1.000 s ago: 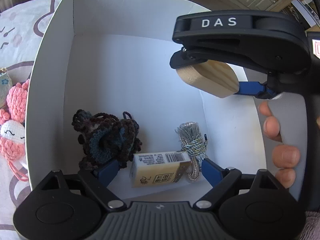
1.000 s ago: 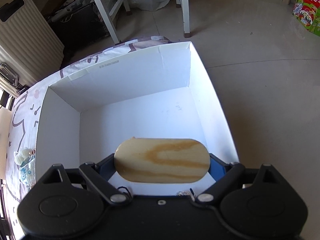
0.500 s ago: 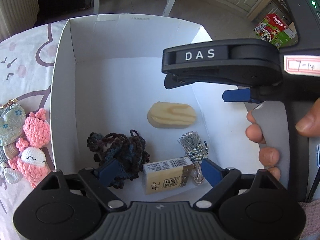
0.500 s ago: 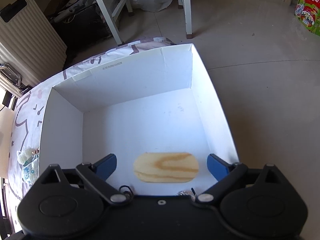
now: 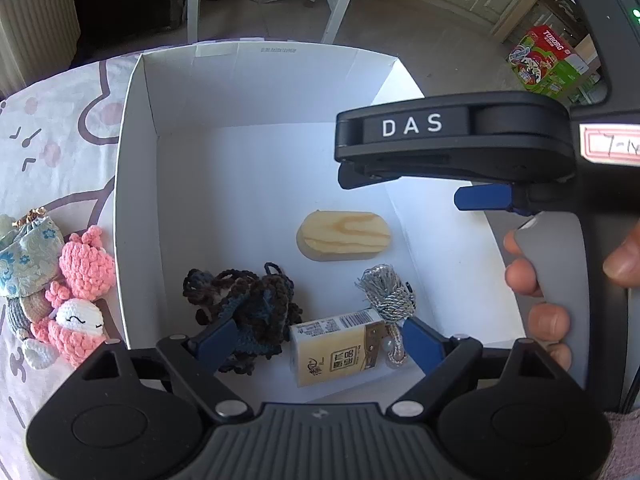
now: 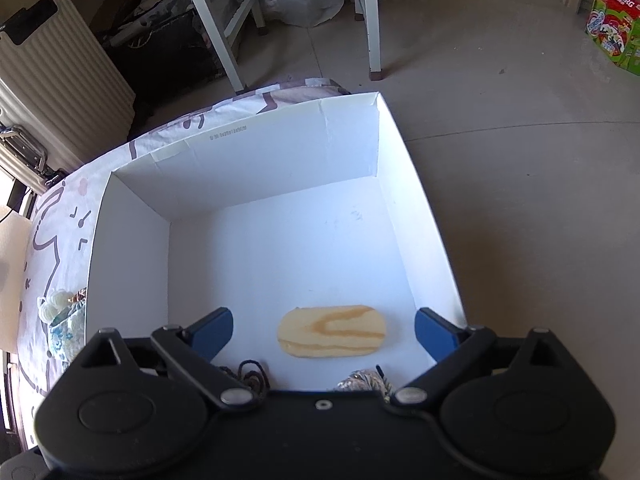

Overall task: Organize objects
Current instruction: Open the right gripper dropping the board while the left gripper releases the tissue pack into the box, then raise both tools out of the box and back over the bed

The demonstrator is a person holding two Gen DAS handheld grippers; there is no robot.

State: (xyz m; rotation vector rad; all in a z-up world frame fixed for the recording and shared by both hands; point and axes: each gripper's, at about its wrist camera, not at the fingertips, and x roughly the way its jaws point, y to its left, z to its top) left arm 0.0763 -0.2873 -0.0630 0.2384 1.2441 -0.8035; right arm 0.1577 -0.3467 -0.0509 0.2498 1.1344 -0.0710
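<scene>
Wooden block [image 6: 332, 331] inside box [image 6: 256, 172]

Clearance inside white box [image 6: 132, 248]

Far half of floor is lying bare; wooden block [image 6: 332, 331], dark yarn bundle [image 5: 244, 304], carton [image 5: 336, 352] and cord hank [image 5: 386, 296] are crowding the near half; right hand-held gripper [image 5: 460, 184] is overhanging the right wall.

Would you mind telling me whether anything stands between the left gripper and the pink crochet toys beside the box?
Yes: the white box's left wall stands between them. The left gripper hangs open over the box's inside, and the pink crochet toys lie outside on the cloth, so it must clear the rim.
</scene>
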